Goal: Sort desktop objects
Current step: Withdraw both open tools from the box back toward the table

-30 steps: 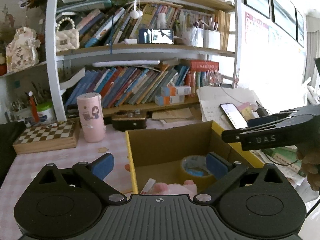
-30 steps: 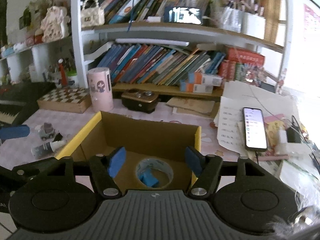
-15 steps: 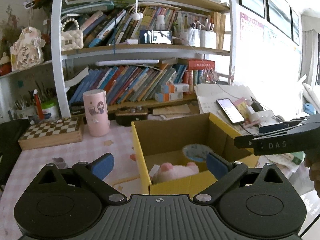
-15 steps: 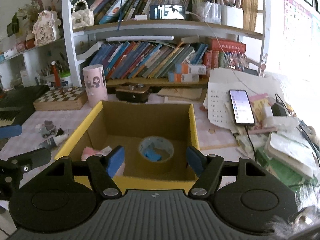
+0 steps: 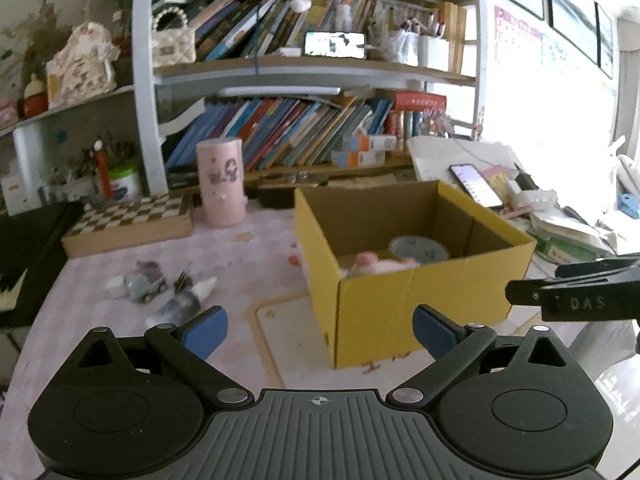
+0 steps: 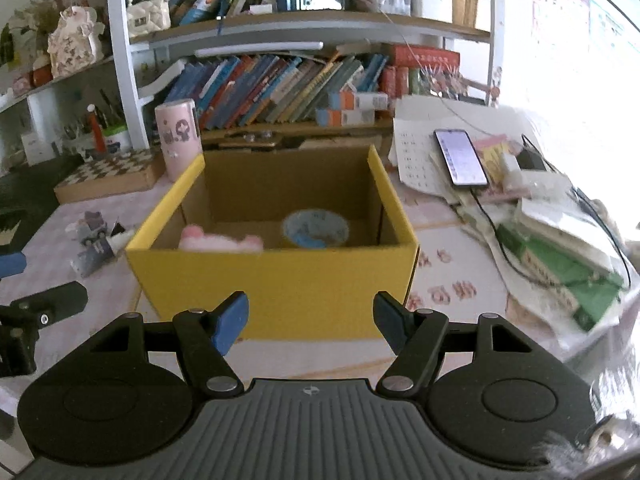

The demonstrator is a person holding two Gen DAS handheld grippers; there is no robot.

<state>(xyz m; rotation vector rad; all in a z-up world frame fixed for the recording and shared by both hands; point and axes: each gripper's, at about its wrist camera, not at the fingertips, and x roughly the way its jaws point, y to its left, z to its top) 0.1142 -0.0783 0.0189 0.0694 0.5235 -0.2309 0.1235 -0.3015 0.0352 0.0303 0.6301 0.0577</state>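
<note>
A yellow cardboard box (image 5: pixel 420 304) (image 6: pixel 276 280) stands on the pink desk. Inside it lie a pink plush toy (image 6: pixel 220 242) (image 5: pixel 380 262) and a roll of tape (image 6: pixel 316 228) (image 5: pixel 418 248). My left gripper (image 5: pixel 320 330) is open and empty, in front of the box's near left corner. My right gripper (image 6: pixel 308 320) is open and empty too, just short of the box's front wall; in the left wrist view it shows as a black arm (image 5: pixel 576 300) at the right. Left of the box lie a small toy car (image 5: pixel 140 286) and a small bottle (image 5: pixel 184 300) (image 6: pixel 96 248).
A pink cylinder (image 5: pixel 220 182), a chessboard box (image 5: pixel 128 222) and bookshelves (image 5: pixel 304 68) stand behind the box. A phone (image 6: pixel 460 158), papers and cables (image 6: pixel 552 248) pile up on the right. A dark keyboard edge (image 5: pixel 24 252) lies at far left.
Both grippers have drawn back from over the box and sunk lower, so the box's front wall now shows. Both stayed open and empty. The toy and tape remain in the box.
</note>
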